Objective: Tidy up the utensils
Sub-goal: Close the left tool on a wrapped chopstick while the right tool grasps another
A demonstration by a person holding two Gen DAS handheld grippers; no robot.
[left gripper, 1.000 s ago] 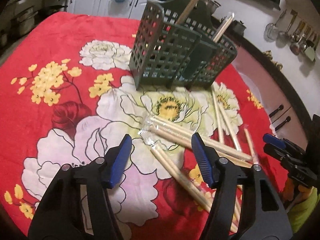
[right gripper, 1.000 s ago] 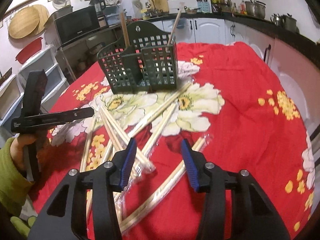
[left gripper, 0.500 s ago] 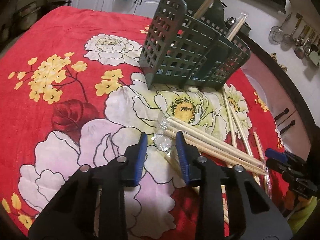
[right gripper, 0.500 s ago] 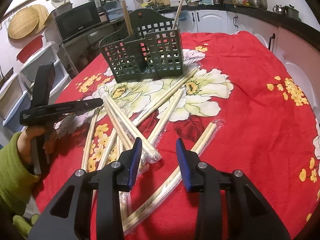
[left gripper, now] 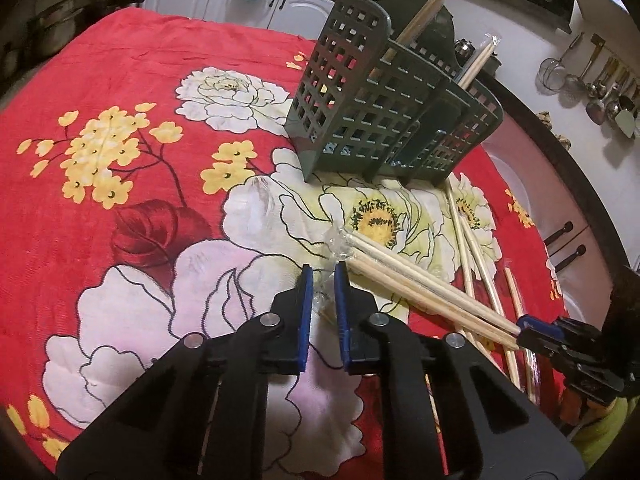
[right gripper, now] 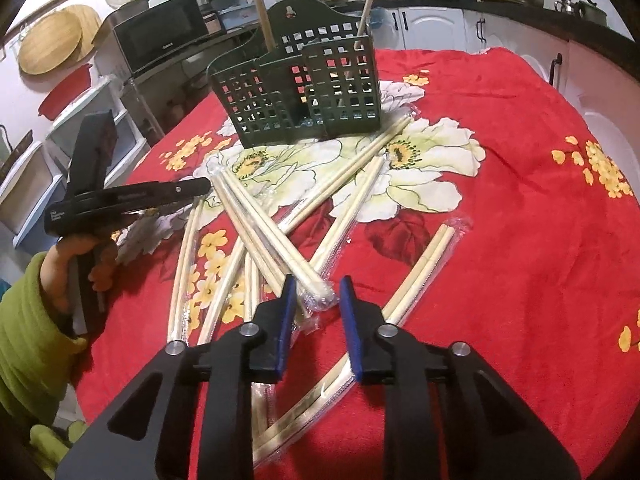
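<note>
A dark green lattice caddy [left gripper: 360,120] [right gripper: 304,92] stands on the red floral cloth with a few chopsticks [left gripper: 424,4] upright in it. Several plastic-wrapped chopstick pairs lie crossed in front of it. My left gripper [left gripper: 321,276] is closing, and its blue pads pinch the crinkled wrapper end of one pair [left gripper: 320,300]. Seen from the right wrist, the left gripper [right gripper: 200,190] sits low at the pile's left edge. My right gripper [right gripper: 318,284] is also closing. The end of a wrapped pack [right gripper: 316,294] lies between its pads with a slim gap on each side.
A hand in a green sleeve [right gripper: 24,320] holds the left gripper. Loose pairs spread right of the pile [right gripper: 420,264]. Cabinets, a microwave [right gripper: 160,40] and hanging ladles [left gripper: 600,88] ring the table. The table edge [left gripper: 560,168] runs close on the right.
Both pairs of jaws have narrowed a lot. The left gripper has edged forward onto a wrapper end, and the right one has come up around the end of the crossed pack.
</note>
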